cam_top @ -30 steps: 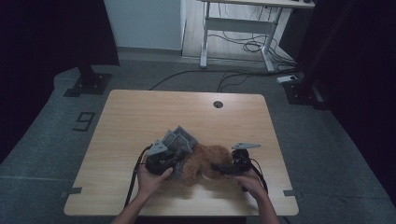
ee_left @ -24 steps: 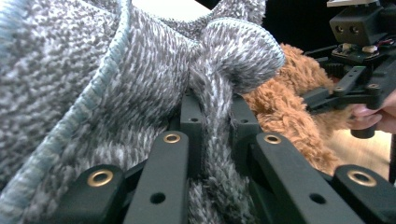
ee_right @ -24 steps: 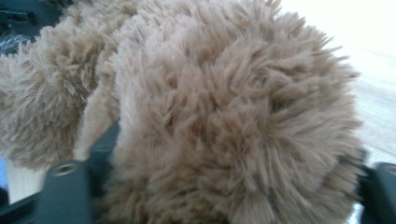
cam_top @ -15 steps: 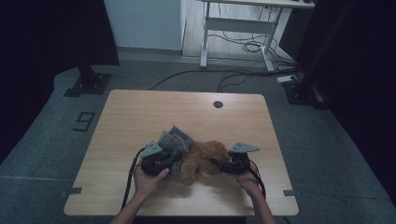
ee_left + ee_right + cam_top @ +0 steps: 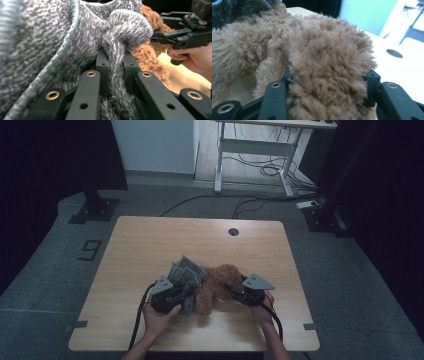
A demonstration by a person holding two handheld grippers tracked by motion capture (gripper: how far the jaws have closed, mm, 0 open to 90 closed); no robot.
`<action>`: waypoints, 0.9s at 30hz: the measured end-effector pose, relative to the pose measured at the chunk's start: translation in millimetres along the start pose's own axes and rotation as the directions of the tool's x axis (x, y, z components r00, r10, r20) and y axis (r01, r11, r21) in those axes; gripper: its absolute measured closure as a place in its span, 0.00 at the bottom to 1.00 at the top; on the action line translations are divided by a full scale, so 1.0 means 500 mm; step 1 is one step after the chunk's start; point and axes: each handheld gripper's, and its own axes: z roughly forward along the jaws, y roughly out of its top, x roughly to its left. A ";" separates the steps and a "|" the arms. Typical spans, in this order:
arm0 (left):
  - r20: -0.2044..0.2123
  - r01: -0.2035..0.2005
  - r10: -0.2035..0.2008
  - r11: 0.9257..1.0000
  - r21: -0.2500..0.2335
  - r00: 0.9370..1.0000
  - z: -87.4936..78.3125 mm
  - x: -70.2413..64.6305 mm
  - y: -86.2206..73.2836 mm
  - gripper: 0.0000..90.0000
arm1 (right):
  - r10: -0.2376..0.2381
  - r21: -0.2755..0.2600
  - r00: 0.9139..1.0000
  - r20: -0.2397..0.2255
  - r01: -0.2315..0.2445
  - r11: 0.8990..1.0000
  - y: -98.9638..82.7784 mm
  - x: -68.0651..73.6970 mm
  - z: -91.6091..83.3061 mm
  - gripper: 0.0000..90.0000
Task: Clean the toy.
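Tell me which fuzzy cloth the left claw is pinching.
The grey knit cloth, squeezed by the left claw; the brown furry one sits in the right claw.

A pale wooden surface (image 5: 150,245) with rounded corners is standing on grey carpeted floor (image 5: 350,285), a round cable hole (image 5: 233,231) showing near its far edge. A brown plush toy (image 5: 216,287) and a grey knitted cloth (image 5: 186,274) are lying on it toward the near side, touching each other, the cloth to the left of the toy.
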 end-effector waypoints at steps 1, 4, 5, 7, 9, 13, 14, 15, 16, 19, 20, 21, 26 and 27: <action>-0.004 0.006 -0.006 1.000 0.005 1.000 0.005 0.003 0.007 0.88 | -0.011 -0.004 1.000 0.020 0.011 1.000 0.003 0.002 0.002 0.54; -0.024 0.010 -0.010 1.000 0.010 1.000 0.024 0.012 0.024 0.88 | -0.011 -0.010 0.998 0.066 0.012 1.000 0.008 -0.002 0.011 0.55; -0.026 0.010 -0.009 1.000 0.011 1.000 0.029 0.013 0.026 0.88 | 0.000 -0.013 0.998 0.070 0.001 1.000 0.006 -0.006 0.014 0.55; -0.022 0.006 -0.006 1.000 0.012 1.000 0.034 0.012 0.025 0.88 | 0.022 -0.013 0.998 0.067 -0.021 1.000 0.000 -0.015 0.017 0.55; -0.016 0.001 -0.001 1.000 0.015 1.000 0.031 0.008 0.022 0.88 | 0.040 -0.015 0.998 0.045 -0.040 0.999 -0.009 -0.020 0.015 0.54; 0.013 0.030 -0.030 0.999 0.032 0.999 0.015 -0.003 0.032 0.87 | 0.046 -0.010 0.999 0.015 -0.045 0.999 -0.018 -0.017 0.005 0.53; 0.008 0.012 -0.013 0.999 0.030 1.000 0.011 -0.009 0.041 0.87 | 0.043 -0.014 0.999 0.014 -0.043 0.999 -0.021 -0.015 0.002 0.53; 0.002 -0.007 0.007 1.000 0.029 1.000 0.009 -0.017 0.053 0.87 | 0.045 -0.018 0.999 0.012 -0.044 0.999 -0.024 -0.013 -0.001 0.53; 0.003 -0.025 0.025 0.999 0.026 1.000 0.008 -0.026 0.067 0.87 | 0.051 -0.017 0.999 0.007 -0.051 0.999 -0.027 -0.011 -0.004 0.53; 0.010 -0.079 0.079 0.997 0.017 0.997 0.015 -0.054 0.114 0.87 | 0.062 -0.025 0.998 -0.006 -0.062 0.998 -0.033 -0.008 -0.011 0.53; 0.014 -0.095 0.095 0.995 0.019 0.995 0.023 -0.064 0.129 0.87 | 0.058 -0.023 0.998 -0.007 -0.058 0.998 -0.033 -0.007 -0.013 0.52; 0.016 -0.112 0.111 0.993 0.025 0.994 0.033 -0.073 0.143 0.87 | 0.055 -0.023 0.998 -0.010 -0.055 0.998 -0.033 -0.005 -0.014 0.52; 0.043 -0.167 0.164 0.982 0.089 0.986 0.115 -0.124 0.183 0.87 | 0.061 -0.033 0.998 -0.025 -0.062 0.998 -0.039 -0.007 -0.018 0.51; 0.042 -0.185 0.181 0.977 0.106 0.983 0.134 -0.134 0.184 0.87 | 0.064 -0.035 0.998 -0.027 -0.064 0.997 -0.040 -0.008 -0.019 0.51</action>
